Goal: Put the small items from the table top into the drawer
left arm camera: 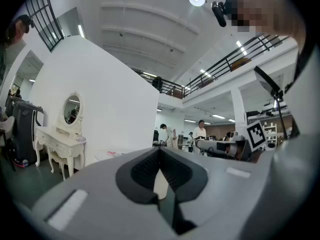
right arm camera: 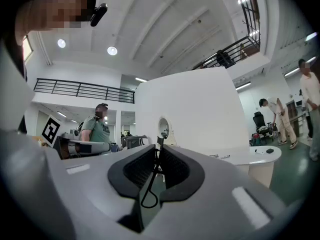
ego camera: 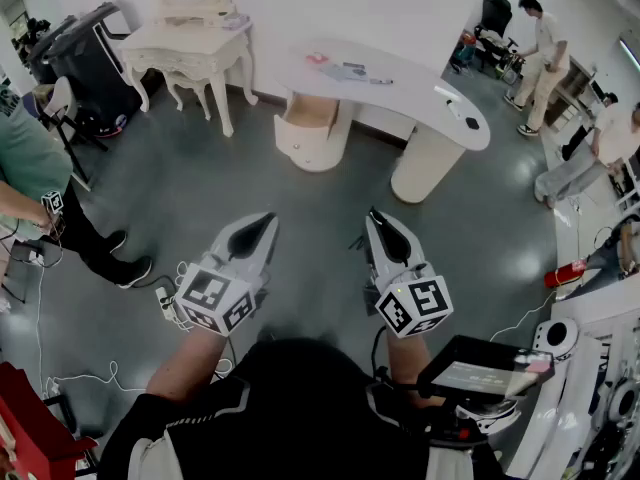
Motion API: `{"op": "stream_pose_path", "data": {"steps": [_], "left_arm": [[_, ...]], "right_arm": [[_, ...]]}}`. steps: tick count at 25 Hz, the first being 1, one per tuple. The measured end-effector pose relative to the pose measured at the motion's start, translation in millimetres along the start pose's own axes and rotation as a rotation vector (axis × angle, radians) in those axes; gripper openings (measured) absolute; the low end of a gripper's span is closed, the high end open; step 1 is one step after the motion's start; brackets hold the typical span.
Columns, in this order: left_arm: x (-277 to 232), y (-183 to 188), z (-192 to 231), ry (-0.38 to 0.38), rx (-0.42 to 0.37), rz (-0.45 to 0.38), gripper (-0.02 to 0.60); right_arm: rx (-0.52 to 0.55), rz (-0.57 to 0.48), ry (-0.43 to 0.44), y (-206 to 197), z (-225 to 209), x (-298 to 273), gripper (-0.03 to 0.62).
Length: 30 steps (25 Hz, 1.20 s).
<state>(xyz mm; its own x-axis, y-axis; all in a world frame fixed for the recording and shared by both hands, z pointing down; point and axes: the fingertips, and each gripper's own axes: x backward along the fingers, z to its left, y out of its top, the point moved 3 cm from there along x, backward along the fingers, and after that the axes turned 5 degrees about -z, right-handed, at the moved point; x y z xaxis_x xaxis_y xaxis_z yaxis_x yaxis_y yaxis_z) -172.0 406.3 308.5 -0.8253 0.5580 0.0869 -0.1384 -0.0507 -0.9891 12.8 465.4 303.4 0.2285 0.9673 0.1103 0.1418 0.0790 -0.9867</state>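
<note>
A white curved table [ego camera: 400, 83] stands across the floor ahead of me. It carries a pink item [ego camera: 317, 59], flat grey items [ego camera: 350, 71] and a small black item [ego camera: 471, 123]. I see no open drawer. Both grippers hang level in mid-air, well short of the table. My left gripper [ego camera: 264, 224] is shut with nothing in it; its pads [left arm camera: 150, 169] meet at the tip. My right gripper [ego camera: 378, 218] is shut on a thin black cord [right arm camera: 150, 184], whose loop hangs down in the slit between the jaws. From the right gripper view the table [right arm camera: 250, 156] lies to the right.
A white vanity table with a mirror [ego camera: 190, 53] and a black case [ego camera: 85, 53] stand at the back left. A person in green [ego camera: 25, 168] is at the left, and others [ego camera: 545, 48] at the right. White cables [ego camera: 60, 378] trail on the floor.
</note>
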Motion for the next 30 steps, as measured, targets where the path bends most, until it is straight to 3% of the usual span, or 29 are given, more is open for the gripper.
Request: {"op": "stream_pose_path", "data": {"steps": [20,30], "left_arm": [[11.2,2.2,10.7,0.018,0.007,-0.004,0.000],[25.8,8.2,41.4,0.009,0.011,-0.013,0.000]], "right_arm": [[-0.021,-0.016,0.007,-0.7,10.6,-5.7,0.038],[-0.014,-0.002,0.008,-6.1,35.3,-32.3,0.038]]}}
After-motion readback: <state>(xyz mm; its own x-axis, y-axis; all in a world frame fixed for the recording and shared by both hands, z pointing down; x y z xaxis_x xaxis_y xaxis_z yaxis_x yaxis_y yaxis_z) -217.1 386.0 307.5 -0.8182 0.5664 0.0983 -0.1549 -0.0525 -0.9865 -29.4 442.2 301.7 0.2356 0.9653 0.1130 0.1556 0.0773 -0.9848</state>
